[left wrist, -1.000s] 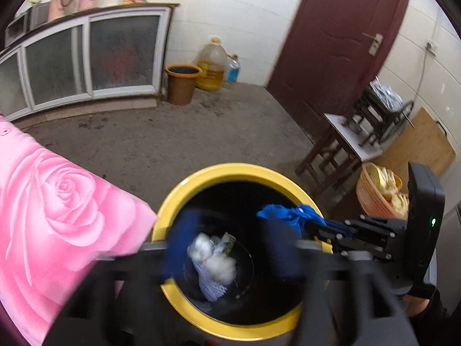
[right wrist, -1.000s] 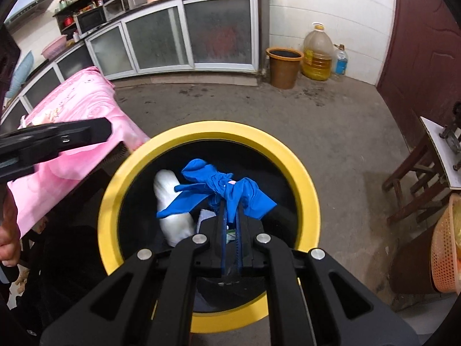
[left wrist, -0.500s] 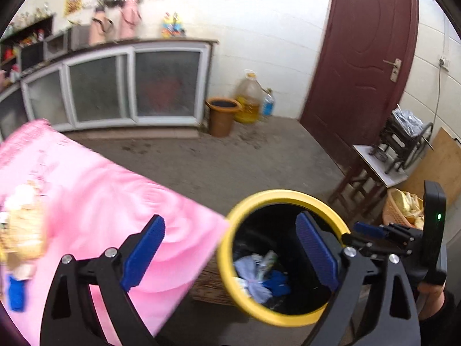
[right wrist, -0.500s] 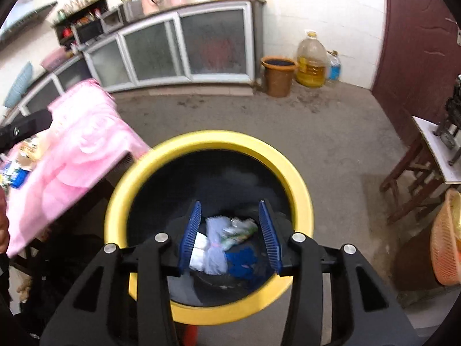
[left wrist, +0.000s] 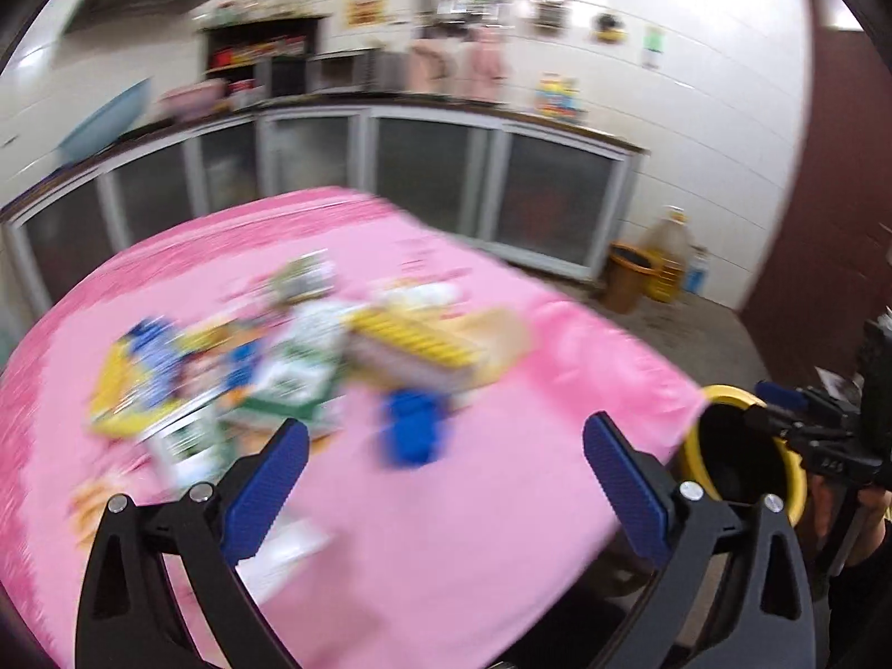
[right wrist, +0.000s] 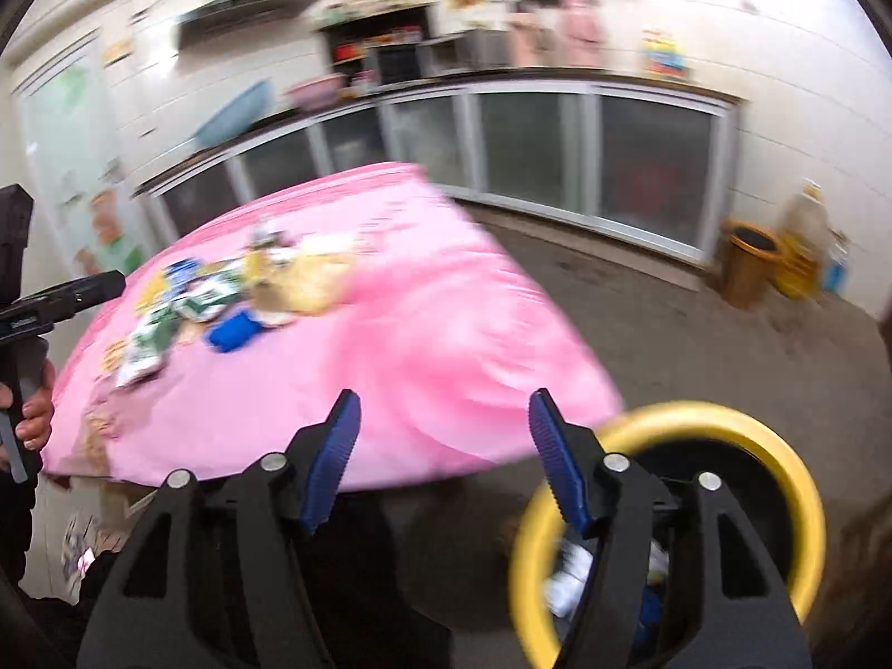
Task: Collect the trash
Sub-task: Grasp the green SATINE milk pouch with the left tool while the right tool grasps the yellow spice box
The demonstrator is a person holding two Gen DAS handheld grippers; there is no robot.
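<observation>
Both views are motion-blurred. A pink table [left wrist: 502,502] [right wrist: 423,345] carries a heap of trash: green-and-white wrappers [left wrist: 295,373] [right wrist: 167,323], a yellow-striped pack [left wrist: 412,340], a blue piece [left wrist: 412,429] [right wrist: 234,331]. My left gripper [left wrist: 443,465] hangs over the table's near side with its jaws opening wide and nothing between them. My right gripper [right wrist: 443,463] is above the table's near corner, jaws opening, empty. The yellow-rimmed bin [right wrist: 780,446] [left wrist: 791,479] stands beside the table with white and blue trash [right wrist: 568,580] inside.
Glass-fronted cabinets [left wrist: 435,189] [right wrist: 557,150] line the back wall. A brown bucket [right wrist: 747,262] [left wrist: 627,276] and an oil jug [left wrist: 669,256] stand on the floor by a dark red door [left wrist: 825,195]. A hand holds the other gripper's handle [right wrist: 28,407].
Both grippers swung from over the bin toward the pink table. The right one let go of the blue glove, which dropped into the bin. Both sets of jaws spread wider.
</observation>
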